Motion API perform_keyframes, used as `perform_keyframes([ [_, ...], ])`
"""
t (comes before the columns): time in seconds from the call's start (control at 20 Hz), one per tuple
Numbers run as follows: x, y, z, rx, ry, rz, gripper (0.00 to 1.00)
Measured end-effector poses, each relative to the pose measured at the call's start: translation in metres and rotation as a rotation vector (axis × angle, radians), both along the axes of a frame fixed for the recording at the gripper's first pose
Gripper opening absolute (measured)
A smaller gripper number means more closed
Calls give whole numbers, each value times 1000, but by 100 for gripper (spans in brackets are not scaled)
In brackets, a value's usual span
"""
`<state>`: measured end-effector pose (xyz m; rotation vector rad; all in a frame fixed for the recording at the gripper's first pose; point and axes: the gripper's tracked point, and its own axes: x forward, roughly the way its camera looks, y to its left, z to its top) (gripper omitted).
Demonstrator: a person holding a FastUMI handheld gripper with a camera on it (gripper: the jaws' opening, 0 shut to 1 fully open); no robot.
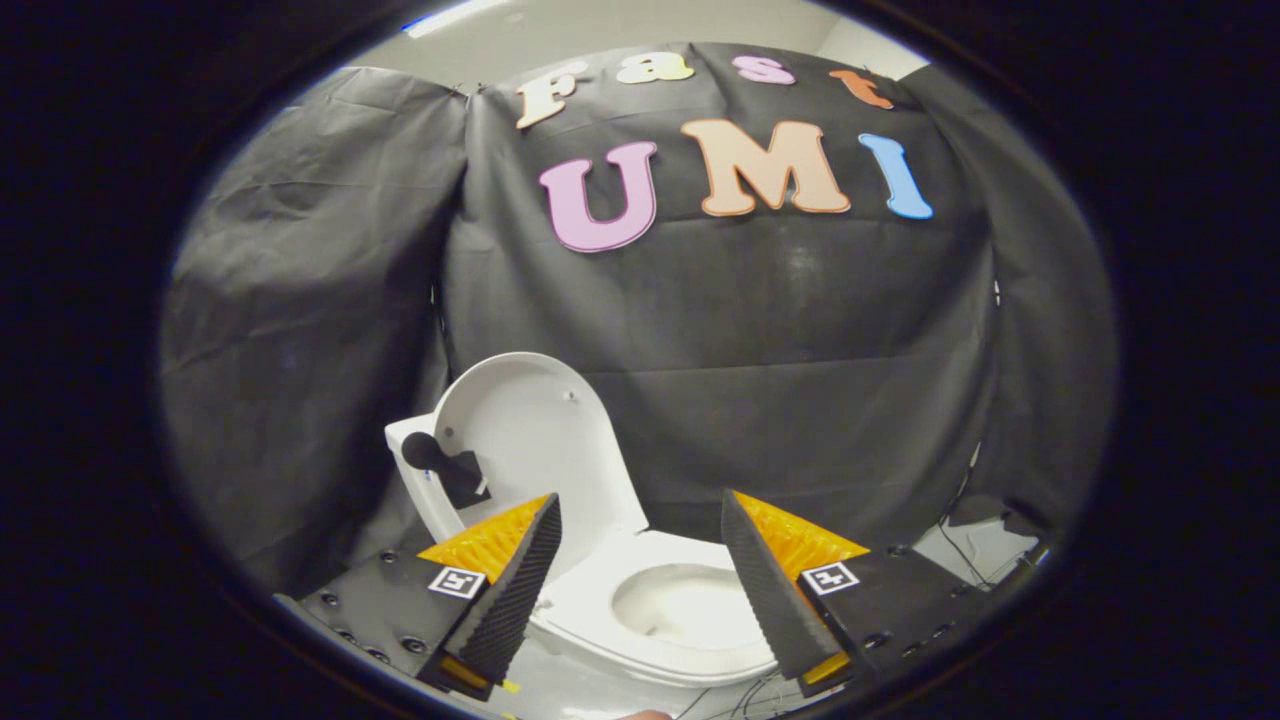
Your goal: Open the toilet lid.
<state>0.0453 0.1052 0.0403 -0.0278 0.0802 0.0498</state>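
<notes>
A white toilet [640, 610] stands on the floor just ahead of my fingers. Its lid [535, 440] is raised upright and leans back against the cistern, with its white underside facing me. The seat ring [590, 600] lies down around the open bowl [690, 605]. My gripper [640, 515] is open, its two orange and black fingers spread wide with nothing between them. The left finger [510, 580] overlaps the lid's lower edge in the view, and the right finger [775, 580] overlaps the seat's right side.
A black knob and bracket [440, 465] sit on the cistern's left side beside the lid. Black cloth walls close in behind and to both sides. Cables [960, 555] trail on the pale floor at the right.
</notes>
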Motion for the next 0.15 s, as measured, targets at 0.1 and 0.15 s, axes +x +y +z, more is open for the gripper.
perform_keyframes([
  [0.1, -5, -13, 0, -21, -4, -25, 99],
  [0.15, -8, -18, 0, -23, -4, -32, 99],
])
